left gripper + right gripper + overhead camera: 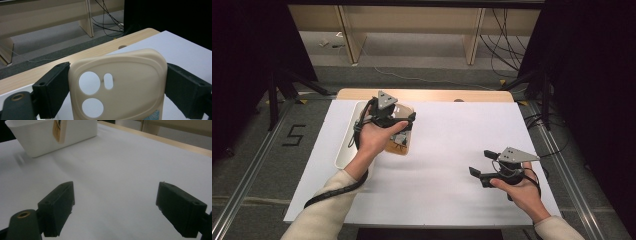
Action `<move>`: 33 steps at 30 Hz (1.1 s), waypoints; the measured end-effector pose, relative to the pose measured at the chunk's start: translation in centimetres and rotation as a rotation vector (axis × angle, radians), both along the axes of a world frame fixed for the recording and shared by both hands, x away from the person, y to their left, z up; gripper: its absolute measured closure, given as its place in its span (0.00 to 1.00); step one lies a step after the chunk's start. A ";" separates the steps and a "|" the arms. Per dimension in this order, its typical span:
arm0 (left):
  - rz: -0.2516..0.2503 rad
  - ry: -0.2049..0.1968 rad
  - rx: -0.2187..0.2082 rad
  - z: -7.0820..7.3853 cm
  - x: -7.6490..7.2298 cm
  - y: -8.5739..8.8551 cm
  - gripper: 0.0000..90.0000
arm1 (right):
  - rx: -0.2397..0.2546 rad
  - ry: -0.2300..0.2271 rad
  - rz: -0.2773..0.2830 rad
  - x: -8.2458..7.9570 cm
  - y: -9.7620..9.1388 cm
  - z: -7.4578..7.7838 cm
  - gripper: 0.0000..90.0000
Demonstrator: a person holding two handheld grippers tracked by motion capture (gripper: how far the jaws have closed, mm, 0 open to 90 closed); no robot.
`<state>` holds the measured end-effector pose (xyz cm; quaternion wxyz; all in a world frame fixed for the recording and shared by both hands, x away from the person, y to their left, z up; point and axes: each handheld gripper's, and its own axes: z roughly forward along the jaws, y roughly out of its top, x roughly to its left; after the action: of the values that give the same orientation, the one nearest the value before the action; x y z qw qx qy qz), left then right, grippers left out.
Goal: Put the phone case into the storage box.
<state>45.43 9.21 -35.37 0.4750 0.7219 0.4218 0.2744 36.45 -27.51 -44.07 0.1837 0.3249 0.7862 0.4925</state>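
A cream phone case [136, 82] with round camera holes stands upright between the jaws of my left gripper [117, 75], which is shut on its two sides. In the high view that gripper [388, 119] holds the case [401, 143] over the right rim of a white tray [343, 152]. My right gripper [481, 163] hovers low over the white sheet [447, 140] at the front right, open with nothing between its jaws. The right gripper view looks past its own open gripper [115, 207] to the tray [45, 140] and the hanging case [59, 130].
The white sheet covers most of a wooden table [427, 94], whose bare strip runs along the far edge. Behind it lie grey floor, wooden furniture legs and loose cables [507, 45]. Dark stands flank the table on both sides.
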 end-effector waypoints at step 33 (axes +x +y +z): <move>0.036 -0.049 -0.025 1.7 -0.1 1.5 0.13 | 0.000 0.000 0.005 0.0 0.0 -0.1 0.18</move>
<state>45.35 10.76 -33.62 0.4890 0.7013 0.4265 0.2954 36.47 -27.47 -44.12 0.1824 0.3231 0.7870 0.4929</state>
